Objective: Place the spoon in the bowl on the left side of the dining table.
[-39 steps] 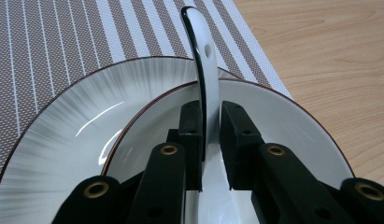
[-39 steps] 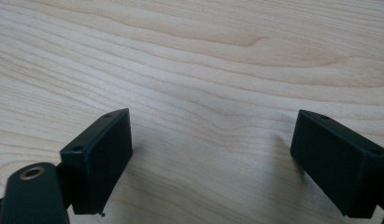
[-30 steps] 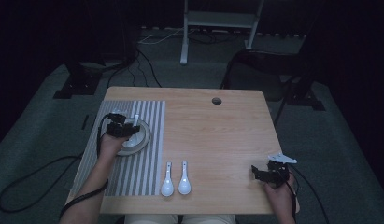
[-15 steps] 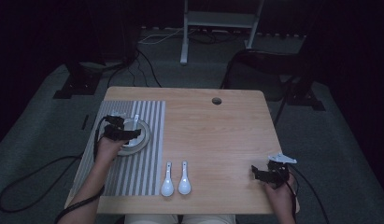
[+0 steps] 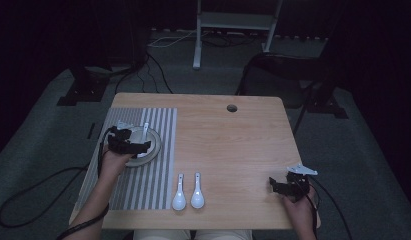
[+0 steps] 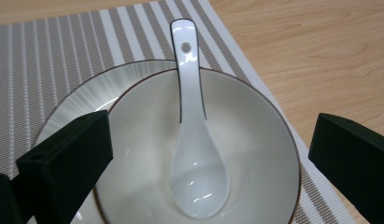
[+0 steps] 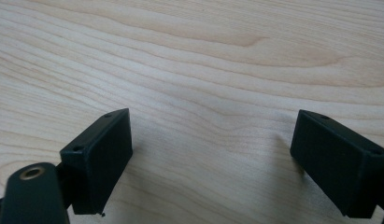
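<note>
- You had just set a white spoon point(image 6: 194, 140) into the bowl point(image 6: 255, 121). The jaws of your left gripper point(image 5: 129, 144) had just been opening and stood spread as wide as they go, with nothing pinched between them.
- In the left gripper view, the spoon's scoop lay between the two black fingers point(image 6: 68, 158), a little ahead of their tips and touching neither; its handle ran away from the fingers and leaned on the bowl's far rim.
- I judged the placing step to be finished; what remained was to draw the left gripper clear without catching the spoon or the rim.
- The next move looked to be fetching one of the two spoons point(image 5: 188, 192) lying side by side on the table point(image 5: 243, 140), nearer you than the left fingers and between your two grippers. It called for a low approach and a pinch across the thin handle.
- Your right gripper point(image 5: 288, 186) sat wide open over bare wood, holding nothing.
- The spoon was glossy white ceramic with a small hole near the handle's end. The bowl was pale with a dark rim, standing on a ribbed plate point(image 6: 82, 102) atop the striped mat point(image 6: 54, 51).
</note>
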The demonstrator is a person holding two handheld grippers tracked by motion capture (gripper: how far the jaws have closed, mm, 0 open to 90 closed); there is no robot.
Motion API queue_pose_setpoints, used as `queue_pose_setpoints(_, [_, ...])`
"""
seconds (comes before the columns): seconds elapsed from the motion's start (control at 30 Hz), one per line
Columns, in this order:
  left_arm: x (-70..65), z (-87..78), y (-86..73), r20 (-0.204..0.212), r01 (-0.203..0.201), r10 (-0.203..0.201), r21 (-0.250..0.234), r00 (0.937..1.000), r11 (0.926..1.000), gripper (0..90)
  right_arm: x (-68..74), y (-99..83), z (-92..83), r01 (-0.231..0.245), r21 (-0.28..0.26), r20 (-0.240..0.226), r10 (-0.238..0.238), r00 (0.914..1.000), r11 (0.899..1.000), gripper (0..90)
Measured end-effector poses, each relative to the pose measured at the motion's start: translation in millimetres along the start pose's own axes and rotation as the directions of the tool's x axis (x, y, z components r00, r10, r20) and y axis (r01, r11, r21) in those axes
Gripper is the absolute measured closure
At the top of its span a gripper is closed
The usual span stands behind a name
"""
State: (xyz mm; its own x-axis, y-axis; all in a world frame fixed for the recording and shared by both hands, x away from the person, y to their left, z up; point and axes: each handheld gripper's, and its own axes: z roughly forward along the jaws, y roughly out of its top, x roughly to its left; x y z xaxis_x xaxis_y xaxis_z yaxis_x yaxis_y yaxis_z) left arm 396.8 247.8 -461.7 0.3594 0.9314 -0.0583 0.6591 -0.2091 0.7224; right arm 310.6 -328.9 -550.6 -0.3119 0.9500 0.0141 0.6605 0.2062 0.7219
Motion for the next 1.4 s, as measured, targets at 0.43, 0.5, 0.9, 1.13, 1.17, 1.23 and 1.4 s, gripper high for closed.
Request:
queue_pose_setpoints(0.43, [2.1, -11.8, -19.7, -0.021, -0.024, 0.024, -0.045, 0.9995, 0.9987, 0.0, 0.0, 0.0, 0.0, 0.001, 0.0, 0.0, -0.001, 1.0, 1.0, 12.2])
queue_pose_setpoints(0.5, [2.6, -13.1, -22.7, -0.018, -0.025, 0.024, -0.058, 0.9995, 0.998, 0.0, 0.0, 0.0, 0.0, 0.0, 0.0, 0.0, 0.0, 1.0, 1.0, 12.2])
queue_pose_setpoints(0.9, [4.5, -21.3, -38.0, -0.01, -0.012, 0.011, -0.079, 0.9999, 0.9968, 0.0, 0.0, 0.0, 0.0, 0.0, 0.0, 0.0, 0.0, 1.0, 1.0, 12.2])
queue_pose_setpoints(1.13, [6.1, -29.3, -49.1, -0.007, 0.002, -0.003, -0.091, 1.0, 0.9959, 0.0, 0.0, 0.0, 0.0, -0.001, 0.0, 0.0, 0.001, 1.0, 1.0, 12.2])
queue_pose_setpoints(1.17, [6.3, -30.1, -51.0, -0.01, 0.003, -0.004, -0.09, 0.9999, 0.996, 0.0, 0.0, 0.0, 0.0, 0.0, 0.0, 0.0, 0.0, 1.0, 1.0, 12.2])
queue_pose_setpoints(1.23, [7.0, -31.9, -55.2, -0.008, 0.004, -0.005, -0.09, 1.0, 0.9959, 0.0, 0.0, 0.0, 0.0, 0.0, 0.0, 0.0, 0.0, 1.0, 1.0, 12.2])
queue_pose_setpoints(1.4, [8.0, -36.7, -64.1, -0.018, 0.006, -0.008, -0.093, 0.9998, 0.9957, 0.0, 0.0, 0.0, 0.0, -0.001, 0.0, 0.0, 0.001, 1.0, 1.0, 12.2])
